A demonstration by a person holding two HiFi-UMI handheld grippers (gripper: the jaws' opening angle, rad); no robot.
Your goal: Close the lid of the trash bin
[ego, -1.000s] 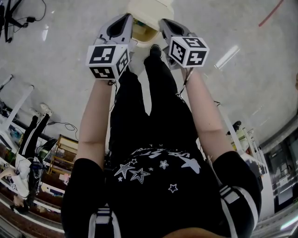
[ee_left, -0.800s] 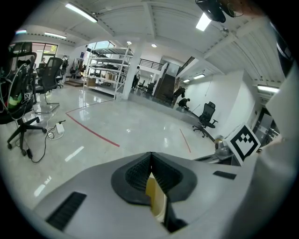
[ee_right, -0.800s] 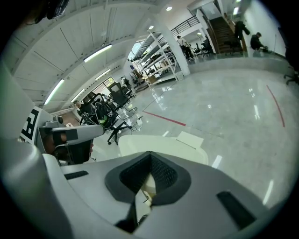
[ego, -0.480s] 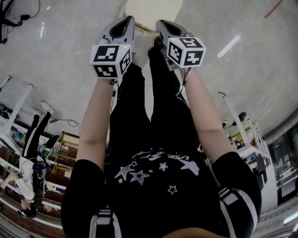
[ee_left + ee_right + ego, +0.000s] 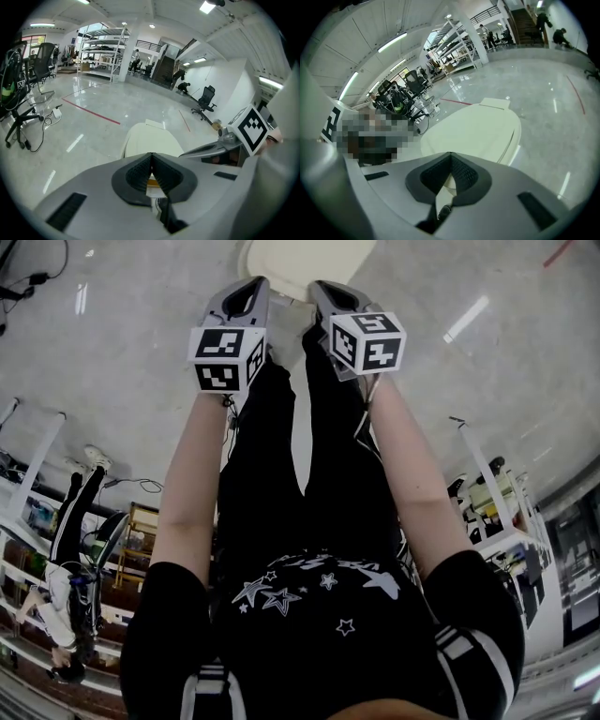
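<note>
The trash bin's cream lid (image 5: 305, 261) lies flat over the bin on the floor just beyond my feet, at the top of the head view. Both grippers hover side by side above its near edge. My left gripper (image 5: 256, 284) is shut with nothing in it, and my right gripper (image 5: 322, 287) is shut and holds nothing either. In the left gripper view the lid (image 5: 152, 139) lies past the closed left gripper (image 5: 151, 155), with the other gripper (image 5: 220, 145) at the right. The right gripper view shows the lid (image 5: 480, 129) wide and smooth ahead of the right gripper (image 5: 450, 155).
The polished grey floor (image 5: 141, 343) surrounds the bin. Office chairs (image 5: 23, 93) and cables stand to the left, a red tape line (image 5: 91, 112) crosses the floor, shelving (image 5: 101, 56) is far off. Another person (image 5: 66, 549) stands behind at the left.
The bin's lid has come down: a second ago the yellowish inside showed beneath it, now it lies flat. Both grippers have stayed shut and shifted slightly toward the lid.
</note>
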